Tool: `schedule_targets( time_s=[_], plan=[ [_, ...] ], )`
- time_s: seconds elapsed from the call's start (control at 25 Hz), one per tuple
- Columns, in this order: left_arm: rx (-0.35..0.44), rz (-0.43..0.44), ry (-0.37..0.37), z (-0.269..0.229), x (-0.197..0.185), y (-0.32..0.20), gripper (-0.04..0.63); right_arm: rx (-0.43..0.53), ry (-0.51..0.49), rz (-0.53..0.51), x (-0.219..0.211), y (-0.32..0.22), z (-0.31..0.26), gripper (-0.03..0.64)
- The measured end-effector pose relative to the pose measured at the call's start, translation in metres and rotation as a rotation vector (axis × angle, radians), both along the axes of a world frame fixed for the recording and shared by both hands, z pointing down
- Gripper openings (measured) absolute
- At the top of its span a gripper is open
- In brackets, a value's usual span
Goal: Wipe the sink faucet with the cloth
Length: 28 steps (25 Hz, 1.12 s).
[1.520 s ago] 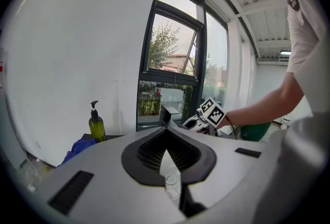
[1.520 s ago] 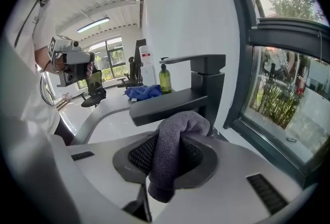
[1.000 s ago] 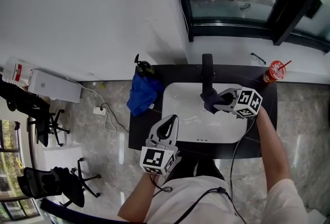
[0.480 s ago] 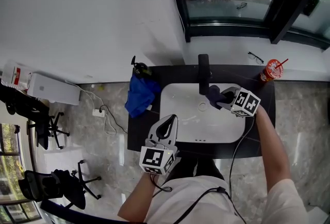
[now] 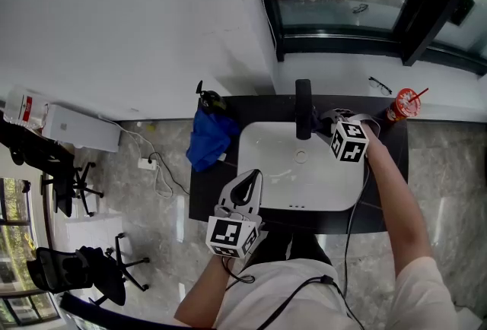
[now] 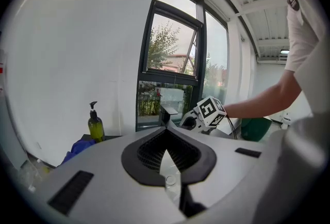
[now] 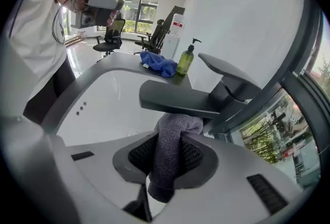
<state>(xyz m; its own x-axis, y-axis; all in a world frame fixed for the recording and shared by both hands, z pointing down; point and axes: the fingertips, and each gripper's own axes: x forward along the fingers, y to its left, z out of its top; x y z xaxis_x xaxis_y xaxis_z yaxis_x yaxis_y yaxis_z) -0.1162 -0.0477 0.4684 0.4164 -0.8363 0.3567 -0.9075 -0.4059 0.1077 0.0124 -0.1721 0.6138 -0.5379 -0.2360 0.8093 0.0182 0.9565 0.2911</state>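
The right gripper (image 7: 172, 138) is clamped on the grey cloth (image 7: 166, 169), which runs up through the narrow gap between its two black pads (image 7: 198, 157); the cloth's bunched end pokes out past the fingertips and presses against the underside of the dark faucet (image 7: 180, 101) spout, while its other end hangs back behind the pads; in the head view this gripper (image 5: 319, 123) sits just to the right of the faucet (image 5: 303, 104), at the back edge of the white sink (image 5: 289, 184), and the cloth there is only a dark bit I cannot make out clearly; the left gripper (image 5: 245, 182) hovers over the sink's front rim, well apart from the faucet; its jaws are closed together, tips meeting, with nothing between them (image 6: 166, 132); on the black counter (image 5: 202, 191) left of the sink lie a blue rag (image 5: 207, 140) and a green soap bottle (image 5: 209, 99); a red cup (image 5: 403, 104) stands at the far right corner.
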Motion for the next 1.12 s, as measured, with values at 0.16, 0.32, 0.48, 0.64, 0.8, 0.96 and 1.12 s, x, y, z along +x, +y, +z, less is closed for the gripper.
schedule_targets(
  time_s=[0.16,0.32,0.48,0.64,0.8,0.96,1.12],
  plan=[
    [0.000,0.002,0.001,-0.001,0.000,0.001,-0.002,-0.010,-0.023,-0.028,-0.001,0.014,-0.003,0.077],
    [0.003,0.011,0.004,0.000,0.004,0.002,-0.002,-0.068,-0.081,-0.033,-0.004,0.039,-0.006,0.078],
    [0.007,0.024,0.007,-0.001,0.008,0.003,-0.002,-0.164,-0.175,0.010,-0.005,0.066,-0.008,0.078],
    [0.012,0.033,0.007,-0.003,0.011,0.004,-0.002,-0.208,-0.228,0.067,0.000,0.076,-0.009,0.077],
    [0.015,0.038,0.008,-0.006,0.012,0.004,-0.002,-0.185,-0.241,0.139,0.009,0.058,-0.011,0.078],
    [0.014,0.038,0.009,-0.007,0.012,0.006,-0.002,-0.180,-0.261,0.195,0.011,0.033,-0.013,0.078],
    [0.011,0.031,0.002,-0.005,0.009,0.007,-0.002,-0.154,-0.238,0.201,0.008,0.010,-0.010,0.078]
  ],
)
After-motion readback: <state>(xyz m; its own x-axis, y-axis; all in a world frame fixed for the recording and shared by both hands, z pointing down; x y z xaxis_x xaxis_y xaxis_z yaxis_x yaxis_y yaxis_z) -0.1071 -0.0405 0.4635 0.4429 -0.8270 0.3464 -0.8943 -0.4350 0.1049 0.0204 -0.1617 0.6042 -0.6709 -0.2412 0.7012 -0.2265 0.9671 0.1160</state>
